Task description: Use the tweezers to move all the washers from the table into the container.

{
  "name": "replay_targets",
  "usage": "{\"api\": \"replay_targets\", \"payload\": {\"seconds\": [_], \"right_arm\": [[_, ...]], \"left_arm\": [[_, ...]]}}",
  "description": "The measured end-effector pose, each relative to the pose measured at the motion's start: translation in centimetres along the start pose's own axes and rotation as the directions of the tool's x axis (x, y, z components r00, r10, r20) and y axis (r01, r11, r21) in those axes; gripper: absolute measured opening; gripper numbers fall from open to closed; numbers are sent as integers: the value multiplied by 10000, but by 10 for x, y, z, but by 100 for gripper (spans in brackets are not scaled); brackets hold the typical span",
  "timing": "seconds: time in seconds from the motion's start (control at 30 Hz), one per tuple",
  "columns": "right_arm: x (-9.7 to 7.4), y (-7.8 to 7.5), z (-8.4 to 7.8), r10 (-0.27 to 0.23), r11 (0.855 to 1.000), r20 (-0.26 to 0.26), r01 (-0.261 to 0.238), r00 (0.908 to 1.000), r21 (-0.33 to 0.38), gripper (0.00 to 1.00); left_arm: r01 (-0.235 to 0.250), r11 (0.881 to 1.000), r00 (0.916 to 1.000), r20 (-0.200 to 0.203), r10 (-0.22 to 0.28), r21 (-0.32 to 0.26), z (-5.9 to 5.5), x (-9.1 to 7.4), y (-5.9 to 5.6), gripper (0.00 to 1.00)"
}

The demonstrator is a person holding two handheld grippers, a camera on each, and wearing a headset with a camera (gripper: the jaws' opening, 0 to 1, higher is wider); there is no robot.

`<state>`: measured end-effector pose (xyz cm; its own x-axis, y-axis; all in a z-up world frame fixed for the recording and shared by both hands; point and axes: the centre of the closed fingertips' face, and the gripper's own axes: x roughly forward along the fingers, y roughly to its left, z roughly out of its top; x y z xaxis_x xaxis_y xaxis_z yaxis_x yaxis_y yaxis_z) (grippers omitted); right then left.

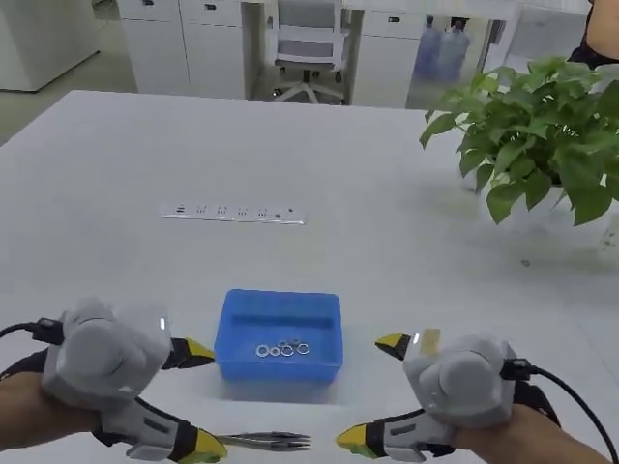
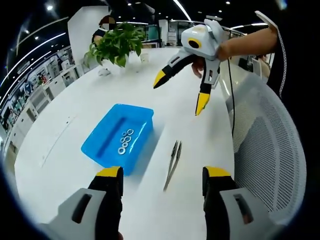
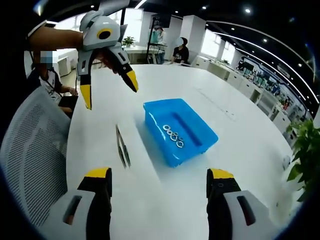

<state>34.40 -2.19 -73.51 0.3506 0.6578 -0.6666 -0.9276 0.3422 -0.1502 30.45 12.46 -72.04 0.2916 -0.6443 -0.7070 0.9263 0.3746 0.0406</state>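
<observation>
Tweezers (image 1: 263,441) lie flat, long axis left-right, tips toward right gripper (image 1: 371,391).

I get bright, even light from round ceiling spotlights (image 3: 247,10). The smooth white tabletop (image 1: 387,193) looks nearly washed out, the blue plastic container (image 1: 232,365) casts a faint soft shadow, and both gripper views bend hard at their edges.

An open-plan office: a broad white table (image 1: 387,193), a grey swivel office chair (image 1: 309,43) and white drawer cabinets (image 1: 184,48) at twelve o'clock, a leafy green potted plant (image 1: 542,126) at two o'clock.
</observation>
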Motion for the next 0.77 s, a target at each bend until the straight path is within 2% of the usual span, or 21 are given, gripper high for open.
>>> {"api": "replay_targets", "payload": {"seconds": [0.13, 0.33, 0.5, 0.63, 0.77], "right_arm": [[-13, -8, 3, -226, 9994, 233, 219, 9995, 274, 87], [-24, -12, 3, -405, 9976, 333, 385, 9986, 579, 100], [-31, -11, -2, -257, 9975, 86, 251, 9996, 663, 100], [-35, -9, -3, -133, 9953, 163, 117, 9998, 959, 100], [-35, -4, -4, -3, 9956, 123, -8, 9999, 936, 100]], "left_arm": [[-195, 9995, 9996, 219, 201, -257, 5, -11, 6, 80], [-309, 9989, 9988, 376, 322, -342, 8, -19, 9, 92], [-187, 9990, 9988, 440, 205, -408, 11, -22, 5, 99], [-146, 9990, 9993, 347, 161, -434, 9, -24, 4, 99], [-90, 9990, 9996, 263, 102, -445, 8, -26, 1, 99]]}}
